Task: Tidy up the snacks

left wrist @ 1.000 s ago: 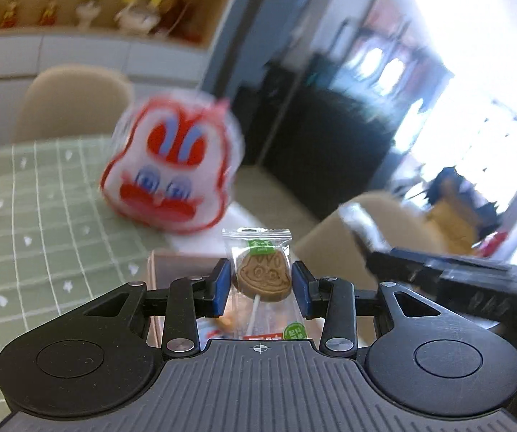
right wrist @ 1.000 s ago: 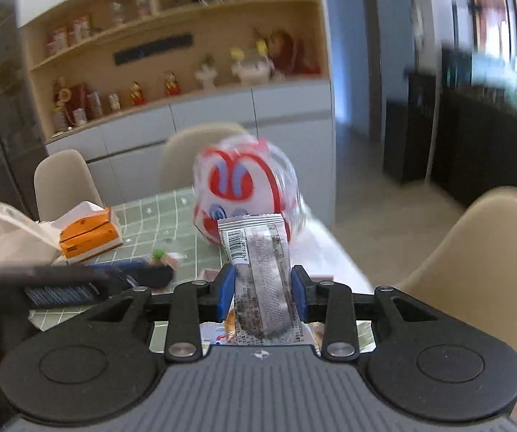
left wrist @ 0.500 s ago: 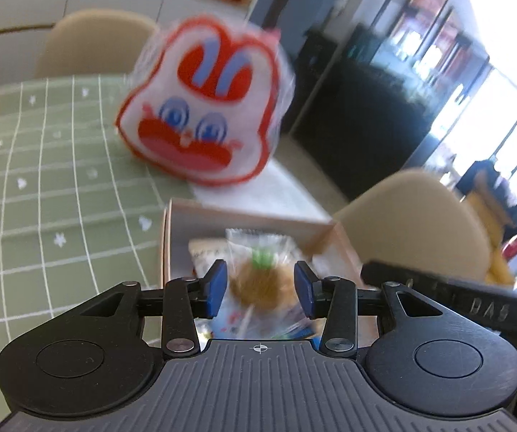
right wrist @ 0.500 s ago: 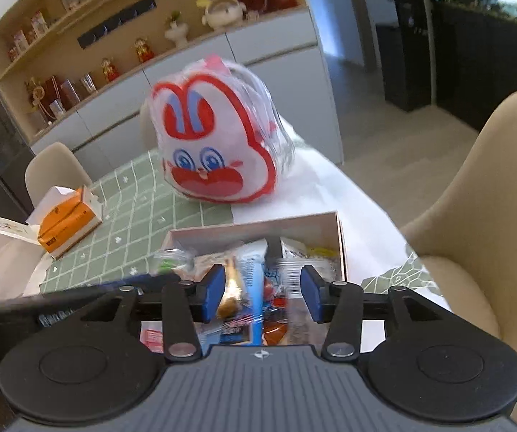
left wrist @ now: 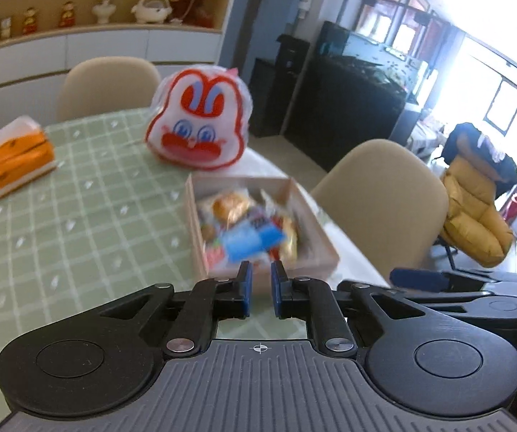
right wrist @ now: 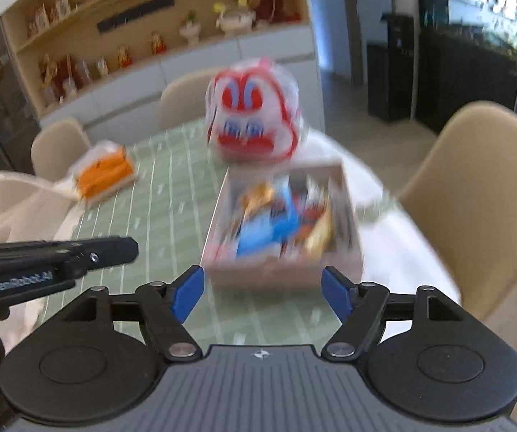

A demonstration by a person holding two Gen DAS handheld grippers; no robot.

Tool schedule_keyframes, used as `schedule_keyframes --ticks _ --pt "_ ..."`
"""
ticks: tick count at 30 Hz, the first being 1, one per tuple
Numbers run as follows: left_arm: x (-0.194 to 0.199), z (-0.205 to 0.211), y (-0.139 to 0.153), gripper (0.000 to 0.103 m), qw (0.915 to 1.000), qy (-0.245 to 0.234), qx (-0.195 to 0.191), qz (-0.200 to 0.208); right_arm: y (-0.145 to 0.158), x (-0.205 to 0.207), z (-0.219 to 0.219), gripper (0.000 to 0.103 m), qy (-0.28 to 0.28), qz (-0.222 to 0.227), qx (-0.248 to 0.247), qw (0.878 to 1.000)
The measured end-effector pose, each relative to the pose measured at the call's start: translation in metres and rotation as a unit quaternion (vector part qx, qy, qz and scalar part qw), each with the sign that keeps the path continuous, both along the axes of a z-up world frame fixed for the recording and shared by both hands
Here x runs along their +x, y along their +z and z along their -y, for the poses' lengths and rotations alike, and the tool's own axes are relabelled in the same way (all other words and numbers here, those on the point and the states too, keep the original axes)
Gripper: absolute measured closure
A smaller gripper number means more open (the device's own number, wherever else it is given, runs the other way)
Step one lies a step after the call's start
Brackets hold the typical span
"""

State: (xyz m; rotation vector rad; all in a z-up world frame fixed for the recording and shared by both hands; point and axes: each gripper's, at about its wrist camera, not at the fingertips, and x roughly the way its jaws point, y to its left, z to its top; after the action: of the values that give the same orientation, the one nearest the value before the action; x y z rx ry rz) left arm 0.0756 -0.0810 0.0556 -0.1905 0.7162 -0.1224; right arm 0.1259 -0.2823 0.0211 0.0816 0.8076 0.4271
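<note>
A shallow cardboard box (left wrist: pixel 325 241) (right wrist: pixel 352 255) stands on the green checked tablecloth and holds several wrapped snacks (left wrist: pixel 247 230) (right wrist: pixel 276 219). My left gripper (left wrist: pixel 259 289) hovers just in front of the box's near edge, its blue pads nearly together with nothing between them. My right gripper (right wrist: pixel 262 293) is wide open and empty, pulled back in front of the box. The right wrist view is blurred.
A red and white rabbit-face bag (left wrist: pixel 199 122) (right wrist: pixel 253 117) stands behind the box. An orange tissue pack (left wrist: pixel 19 154) (right wrist: pixel 105 171) lies at the left. Beige chairs (left wrist: pixel 384 198) (right wrist: pixel 481 187) stand around the table's right edge.
The left gripper let go of its lollipop cookie and the right gripper its wrapped bar over the box. Both pulled back; the left closed up, the right opened wide.
</note>
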Motion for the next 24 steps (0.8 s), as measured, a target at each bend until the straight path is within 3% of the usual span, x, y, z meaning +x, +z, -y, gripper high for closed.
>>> schedule_keyframes --ticks 3,8,24 --pt "-0.020 0.007 -0.003 0.089 0.9998 -0.005 0.014 -0.011 -0.006 -0.016 -0.003 0.030 0.006 -0.029 -0.011 1.000" --pt "-0.023 0.007 -0.011 0.089 0.9987 0.009 0.016 -0.047 0.000 -0.032 -0.005 0.030 -0.002 -0.019 -0.012 1.000" --pt "-0.023 0.012 -0.015 0.089 0.9972 0.017 0.033 -0.065 -0.013 -0.023 -0.007 0.030 0.005 -0.037 -0.012 0.999"
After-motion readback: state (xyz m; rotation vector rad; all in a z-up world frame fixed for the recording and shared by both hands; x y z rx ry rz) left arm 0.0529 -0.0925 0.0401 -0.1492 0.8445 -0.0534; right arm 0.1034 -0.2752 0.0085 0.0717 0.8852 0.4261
